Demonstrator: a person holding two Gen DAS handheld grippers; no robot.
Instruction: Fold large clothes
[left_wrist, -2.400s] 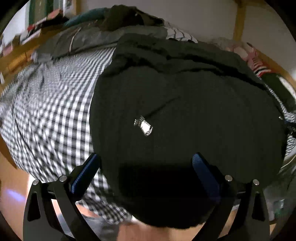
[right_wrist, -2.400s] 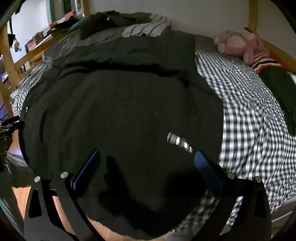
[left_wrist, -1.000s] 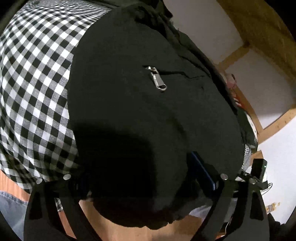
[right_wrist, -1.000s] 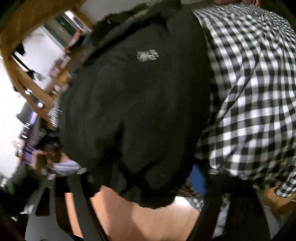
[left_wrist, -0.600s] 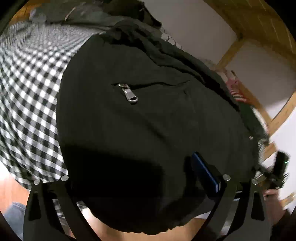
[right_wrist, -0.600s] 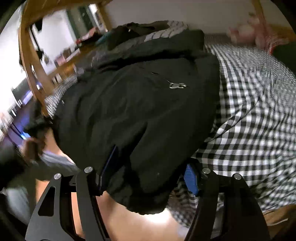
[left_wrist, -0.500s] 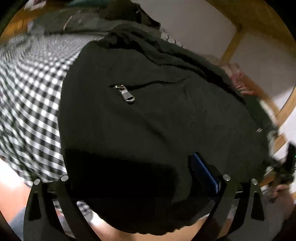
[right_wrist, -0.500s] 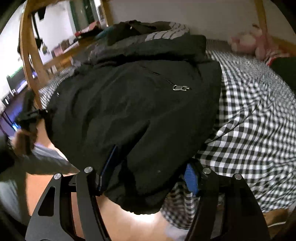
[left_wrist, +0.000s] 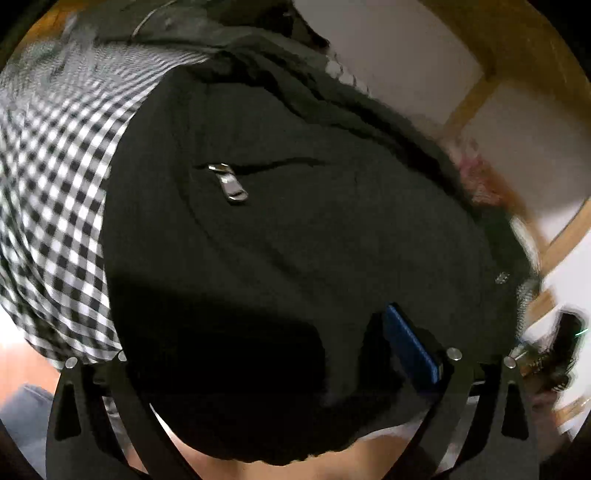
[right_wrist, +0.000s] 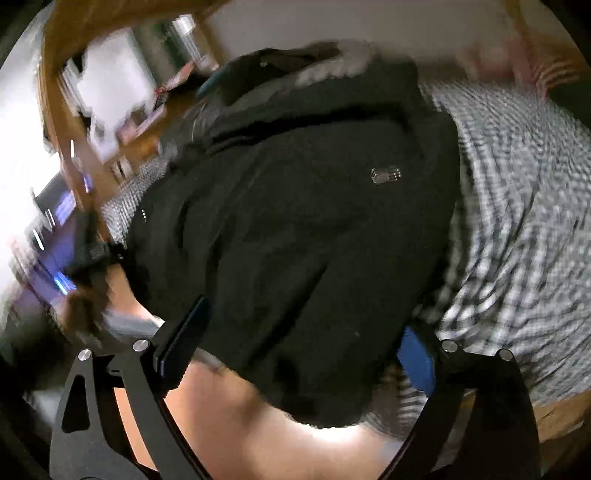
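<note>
Under the jacket, one pad hidden

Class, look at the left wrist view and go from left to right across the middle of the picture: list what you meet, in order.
Black-and-white checked bed sheet → silver metal zip pull on the black fabric jacket → light wooden bed post.

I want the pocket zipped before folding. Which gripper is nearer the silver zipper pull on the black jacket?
Left. The zipper pull lies ahead of the left gripper at the jacket's hem. The right gripper, jaws opening around the hem, shows no pull.
</note>
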